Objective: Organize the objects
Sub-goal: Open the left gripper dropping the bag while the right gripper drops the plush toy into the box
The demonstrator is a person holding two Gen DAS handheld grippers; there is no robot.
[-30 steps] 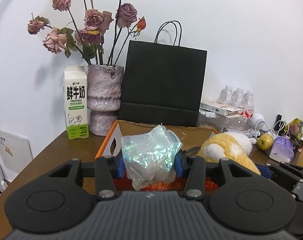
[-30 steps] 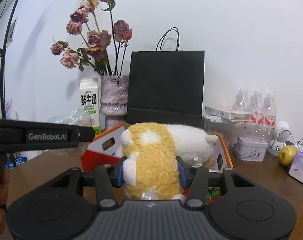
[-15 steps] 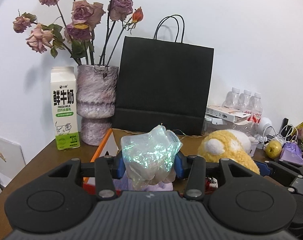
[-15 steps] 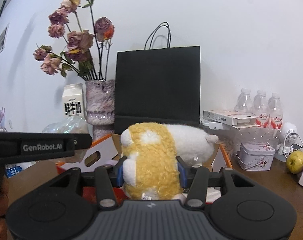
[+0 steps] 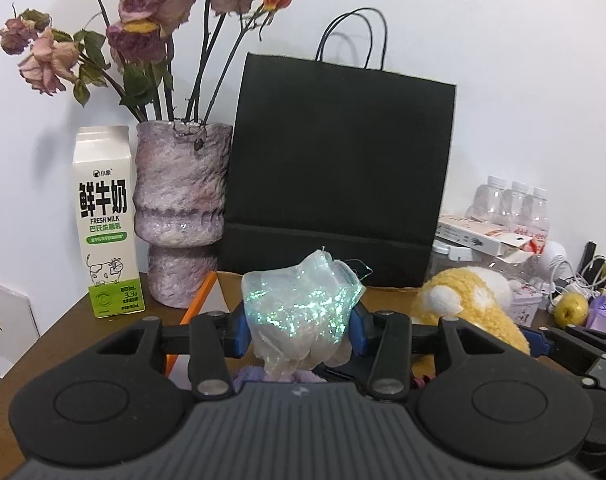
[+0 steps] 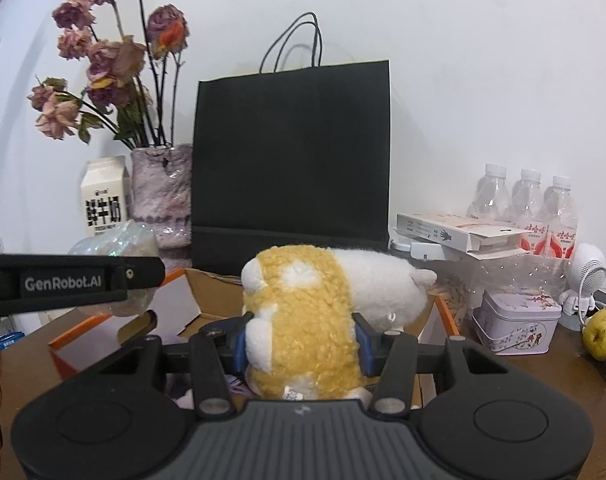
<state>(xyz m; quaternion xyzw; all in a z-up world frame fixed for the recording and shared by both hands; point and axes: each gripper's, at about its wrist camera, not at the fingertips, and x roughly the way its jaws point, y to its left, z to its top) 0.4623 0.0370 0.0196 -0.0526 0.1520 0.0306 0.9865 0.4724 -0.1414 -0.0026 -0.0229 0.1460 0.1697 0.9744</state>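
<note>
Both grippers have advanced toward the far bag [image 5: 339, 172]. Left gripper [image 5: 301, 334] pinches light, crushable film [image 5: 299, 312]; right gripper [image 6: 303, 344] squeezes the soft plush [image 6: 307, 320] mid-body.

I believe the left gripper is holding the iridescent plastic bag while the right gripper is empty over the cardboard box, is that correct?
Not quite: the right gripper is not empty. The right wrist view shows its fingers closed on the yellow and white plush toy. The left gripper does hold the iridescent plastic bag, over the cardboard box.
</note>
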